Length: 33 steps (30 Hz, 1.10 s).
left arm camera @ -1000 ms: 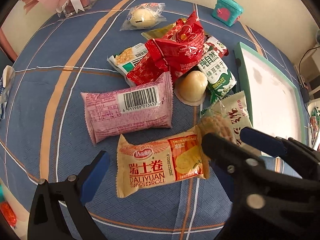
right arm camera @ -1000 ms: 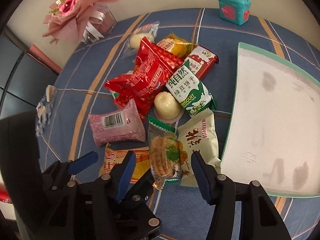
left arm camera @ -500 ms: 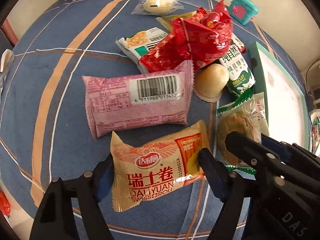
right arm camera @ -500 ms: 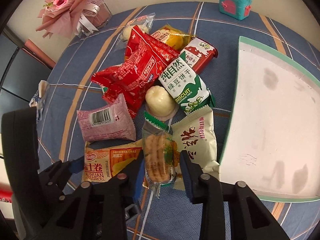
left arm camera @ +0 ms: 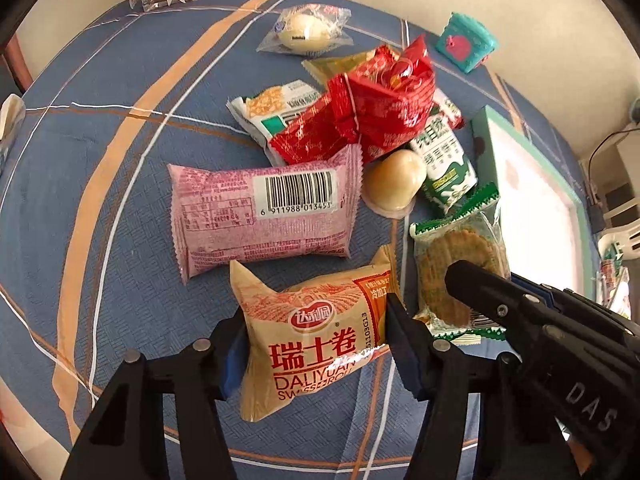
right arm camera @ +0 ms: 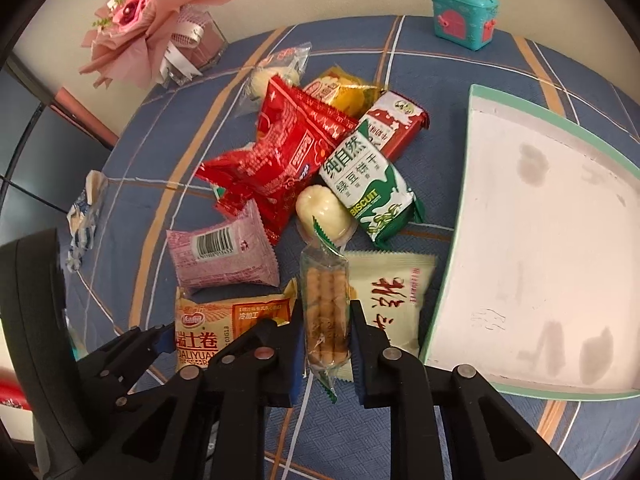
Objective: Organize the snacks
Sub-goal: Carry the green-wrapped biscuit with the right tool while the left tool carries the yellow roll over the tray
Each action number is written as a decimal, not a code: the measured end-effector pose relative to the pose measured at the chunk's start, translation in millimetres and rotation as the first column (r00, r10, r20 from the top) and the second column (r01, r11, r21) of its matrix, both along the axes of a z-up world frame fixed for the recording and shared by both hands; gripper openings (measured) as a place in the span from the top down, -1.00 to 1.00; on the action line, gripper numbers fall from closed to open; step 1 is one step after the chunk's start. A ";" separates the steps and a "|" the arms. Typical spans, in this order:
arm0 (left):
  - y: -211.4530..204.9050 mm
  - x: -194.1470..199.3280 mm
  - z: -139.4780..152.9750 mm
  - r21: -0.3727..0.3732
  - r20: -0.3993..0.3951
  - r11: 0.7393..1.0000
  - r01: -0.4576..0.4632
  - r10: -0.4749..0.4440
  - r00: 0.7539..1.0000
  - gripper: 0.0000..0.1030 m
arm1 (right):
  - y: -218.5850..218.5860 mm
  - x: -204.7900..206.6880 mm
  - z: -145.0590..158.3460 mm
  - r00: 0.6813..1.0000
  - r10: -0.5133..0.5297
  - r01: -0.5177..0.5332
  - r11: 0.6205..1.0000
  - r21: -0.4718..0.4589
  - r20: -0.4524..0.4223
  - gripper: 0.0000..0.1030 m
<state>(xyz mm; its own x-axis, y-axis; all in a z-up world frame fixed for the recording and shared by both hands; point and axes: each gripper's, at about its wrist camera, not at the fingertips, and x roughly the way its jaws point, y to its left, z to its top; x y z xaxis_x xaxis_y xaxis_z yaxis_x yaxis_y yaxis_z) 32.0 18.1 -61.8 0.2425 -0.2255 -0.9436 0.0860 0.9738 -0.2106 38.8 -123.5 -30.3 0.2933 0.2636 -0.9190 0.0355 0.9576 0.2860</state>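
The tabletop [right arm camera: 120,208] carries a blue cloth with orange and white stripes. A white tray with a green rim [right arm camera: 452,264] lies at its right side, interior bare. A loose pile of snacks sits left of the tray: a red packet [right arm camera: 288,156] on top, a green-and-white biscuit pack [right arm camera: 372,184] against it, a pink barcode pack [left arm camera: 260,216] nearer the camera, and a pale jelly cup [left arm camera: 394,180] between them. The left tongs [left arm camera: 316,344] are closing around a tan Swiss roll pack [left arm camera: 316,332], one jaw at each side of the wrapper (pad contact cannot be confirmed). The right tongs [right arm camera: 326,336] are pressed together on a clear biscuit sleeve [right arm camera: 325,300], which stands on edge just beside a cream sachet [right arm camera: 394,292], near the tray rim
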 end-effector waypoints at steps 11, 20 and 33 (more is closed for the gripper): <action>4.8 -12.6 44.0 -0.022 0.095 0.999 -0.029 0.031 0.995 -0.20 | -18.9 -10.6 27.6 0.997 -0.049 0.045 0.998 0.053 0.067 0.60; -21.6 -0.5 68.9 0.001 0.138 1.000 -0.010 0.010 0.990 -0.20 | -73.9 -14.1 45.9 0.981 -0.168 0.163 0.985 0.051 0.100 0.60; -143.6 30.7 90.8 -0.015 0.197 0.987 0.160 -0.154 0.968 -0.20 | -186.9 -17.7 43.6 0.879 -0.463 0.468 0.883 -0.022 0.117 0.60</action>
